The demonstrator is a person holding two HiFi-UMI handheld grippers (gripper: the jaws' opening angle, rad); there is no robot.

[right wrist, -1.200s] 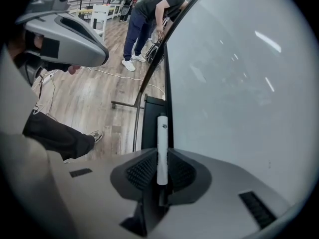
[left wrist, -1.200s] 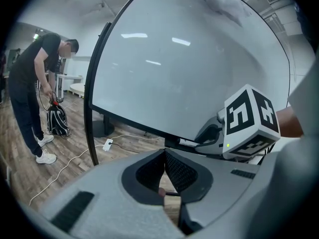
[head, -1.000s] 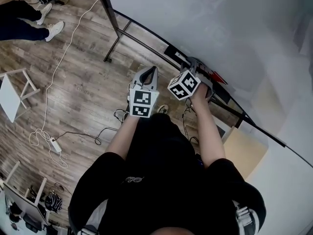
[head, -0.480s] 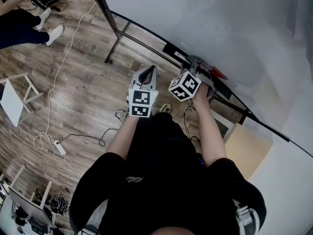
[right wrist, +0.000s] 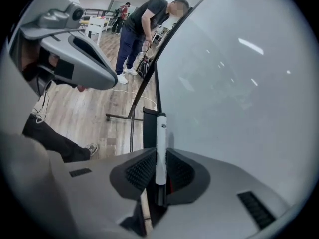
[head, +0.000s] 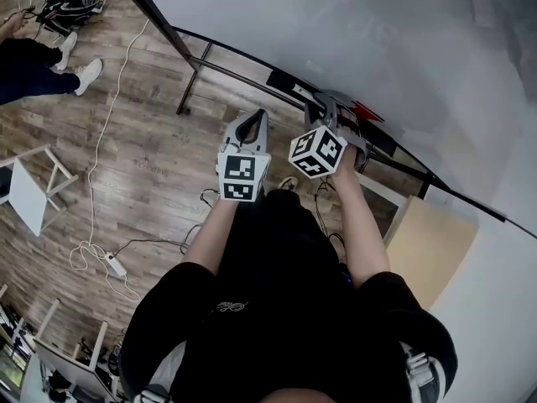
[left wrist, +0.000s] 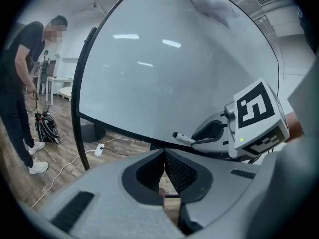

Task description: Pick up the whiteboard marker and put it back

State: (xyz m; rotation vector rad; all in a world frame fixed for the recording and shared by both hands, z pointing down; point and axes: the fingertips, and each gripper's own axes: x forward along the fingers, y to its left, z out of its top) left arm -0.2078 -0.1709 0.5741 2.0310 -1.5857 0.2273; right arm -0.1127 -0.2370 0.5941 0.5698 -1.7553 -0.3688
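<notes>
1. Our right gripper (right wrist: 160,176) clamps the whiteboard marker (right wrist: 161,138), its white barrel running between the pads.
2. We hold it just before the whiteboard (right wrist: 239,83), near its lower edge.
3. Our left gripper (left wrist: 164,169) is closed, holding nothing.

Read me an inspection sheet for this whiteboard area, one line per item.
Surface: whiteboard, upright on a dark stand.
Job's things: whiteboard marker, white barrel, held in front of the board.
Clutter: red item on the board's ledge, kind unclear; tan panel beside the stand.
Grippers: right gripper shut on the marker; left gripper shut, nothing between its jaws.
Cables: white-corded power strip on the wood floor.
Surroundings: person standing by a bag; white stool.
</notes>
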